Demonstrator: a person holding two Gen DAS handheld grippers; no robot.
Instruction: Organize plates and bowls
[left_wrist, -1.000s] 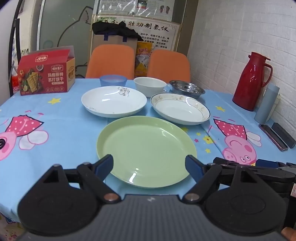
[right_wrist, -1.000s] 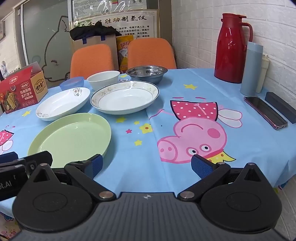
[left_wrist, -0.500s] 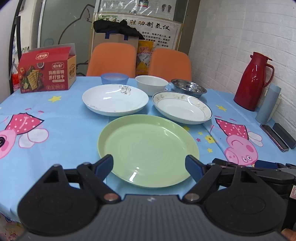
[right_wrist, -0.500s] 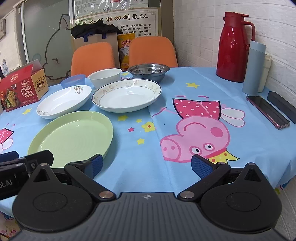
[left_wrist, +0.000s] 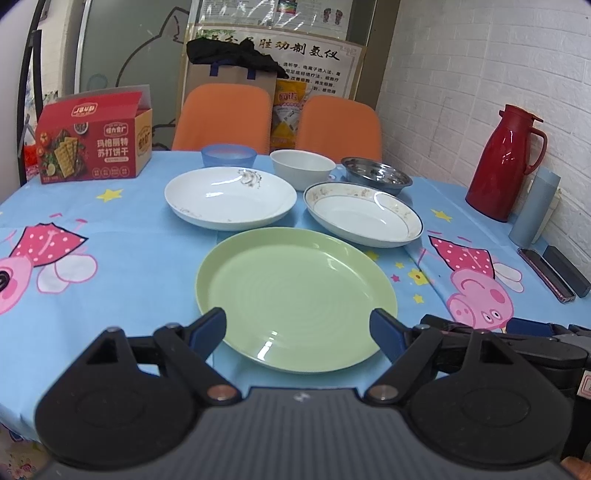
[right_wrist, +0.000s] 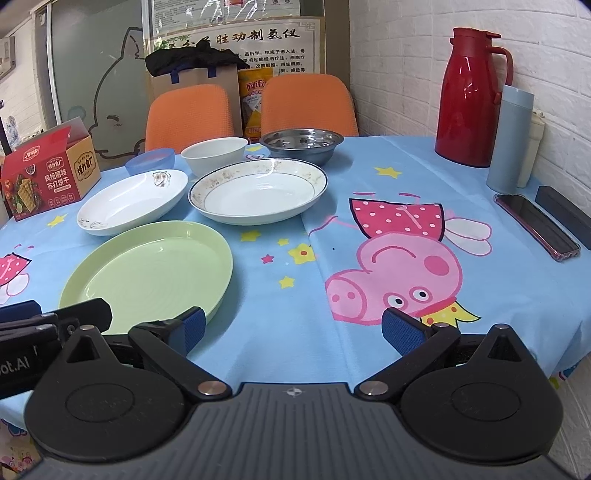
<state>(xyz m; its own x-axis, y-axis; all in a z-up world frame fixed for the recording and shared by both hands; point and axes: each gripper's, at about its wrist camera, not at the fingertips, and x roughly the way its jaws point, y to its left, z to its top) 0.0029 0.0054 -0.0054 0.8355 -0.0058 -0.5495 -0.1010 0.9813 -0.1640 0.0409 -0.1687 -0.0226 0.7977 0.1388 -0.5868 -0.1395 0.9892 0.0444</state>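
1. Plates and bowls are sitting spread across the blue cartoon tablecloth (left_wrist: 140, 236), none stacked yet; going left to right in the left wrist view, a blue plastic bowl (left_wrist: 228, 155) is standing at the back beside the red cracker box (left_wrist: 94, 138).
2. In front of that bowl, the white plate with a grey sprig (left_wrist: 230, 196) is lying flat, and the green plate (left_wrist: 295, 297) is lying nearest the person.
3. The left gripper (left_wrist: 297, 326) is hovering just short of the green plate's near rim, its blue-padded tongs spread wide and holding nothing.
4. Further right, the white bowl (left_wrist: 301, 165), the gold-rimmed plate (left_wrist: 362, 213) and the steel bowl (left_wrist: 376, 177) are waiting, close together.
5. The right gripper (right_wrist: 291, 326) is hanging over bare cloth right of the green plate, tongs likewise wide and empty.
6. The step in hand is probably taking the green plate: the left tongs should be pinching the near rim squarely, since the glossy edge may slip.
7. Lifting it level would avoid knocking the two plates behind; the red thermos (left_wrist: 506, 162) is standing well clear.
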